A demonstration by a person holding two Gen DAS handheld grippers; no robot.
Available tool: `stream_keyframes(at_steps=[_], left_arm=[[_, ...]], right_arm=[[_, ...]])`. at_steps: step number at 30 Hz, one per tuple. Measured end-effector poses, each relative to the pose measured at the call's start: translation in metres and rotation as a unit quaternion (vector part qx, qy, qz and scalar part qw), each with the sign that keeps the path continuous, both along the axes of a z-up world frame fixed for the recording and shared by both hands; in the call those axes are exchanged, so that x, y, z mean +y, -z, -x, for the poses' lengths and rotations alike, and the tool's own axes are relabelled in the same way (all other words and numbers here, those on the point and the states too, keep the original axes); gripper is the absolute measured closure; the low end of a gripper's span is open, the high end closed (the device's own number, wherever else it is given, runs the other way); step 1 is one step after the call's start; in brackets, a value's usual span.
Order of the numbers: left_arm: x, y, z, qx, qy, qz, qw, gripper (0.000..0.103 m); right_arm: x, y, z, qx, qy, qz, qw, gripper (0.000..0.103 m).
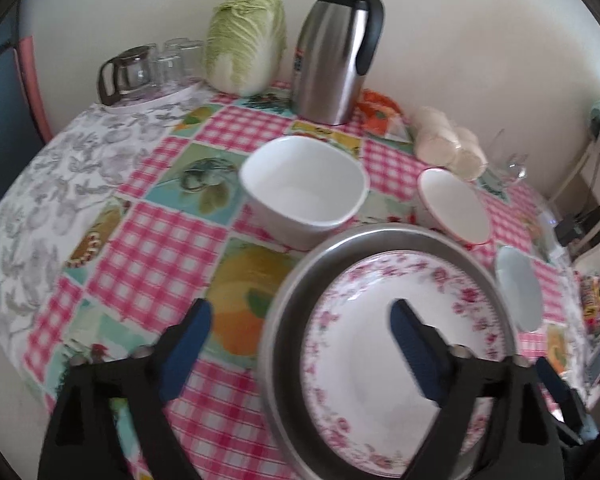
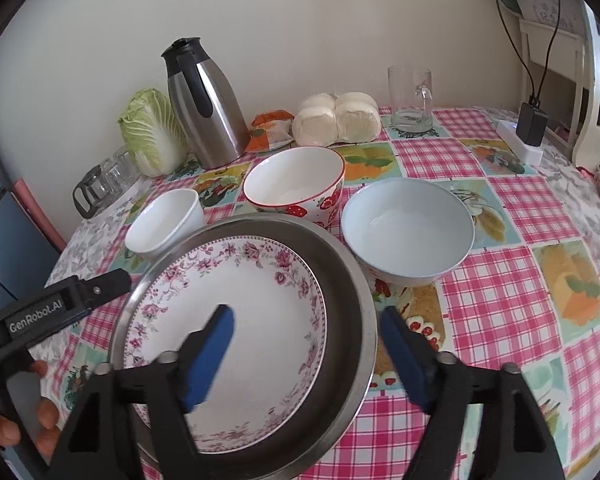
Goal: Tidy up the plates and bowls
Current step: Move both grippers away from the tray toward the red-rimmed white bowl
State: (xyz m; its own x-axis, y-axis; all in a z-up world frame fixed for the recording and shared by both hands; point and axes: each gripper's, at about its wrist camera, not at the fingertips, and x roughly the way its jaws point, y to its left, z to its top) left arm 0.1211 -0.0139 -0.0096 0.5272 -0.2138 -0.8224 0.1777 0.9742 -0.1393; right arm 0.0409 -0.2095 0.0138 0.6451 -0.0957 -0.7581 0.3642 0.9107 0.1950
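Both tongs gape over the tray: left tongs [image 1: 300, 320] straddle its left rim, right tongs [image 2: 306, 328] its right rim. The floral plate [image 2: 236, 328] lies in the steel tray [image 2: 352, 304] on the worktop [image 2: 512, 300].

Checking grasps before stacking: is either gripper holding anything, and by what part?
Nothing is held. The left gripper and right gripper are both open, each straddling a rim of the metal tray without closing.
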Motion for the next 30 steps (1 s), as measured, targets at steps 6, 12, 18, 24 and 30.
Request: stream_keyframes(at_steps=[6,12,18,24,30], left_arm=[[0.003,0.005,-0.001,0.001,-0.006,-0.016,0.9999,0.002],[0.003,0.001,0.001,-0.016,0.0,-0.003,0.9999,0.002],[0.001,0.001,-0.002,-0.013,0.003,0.023,0.9997,0.001],[-0.002,-0.003,-0.003,-0.021,0.007,0.037,0.9991,0.001],[0.001,-0.016,-0.011,-0.052,0.007,0.074,0.9958,0.001]], right_arm=[[-0.003,0.002,0.002,0.002,-0.003,0.011,1.0,0.0],[-0.004,0.004,0.005,0.01,-0.007,0.036,0.999,0.0],[-0.006,0.009,0.008,0.012,-0.009,0.038,0.999,0.0],[-0.007,0.009,0.008,0.004,-0.012,0.035,0.999,0.0],[-0.016,0.002,0.005,-0.01,-0.015,0.015,1.0,0.0]])
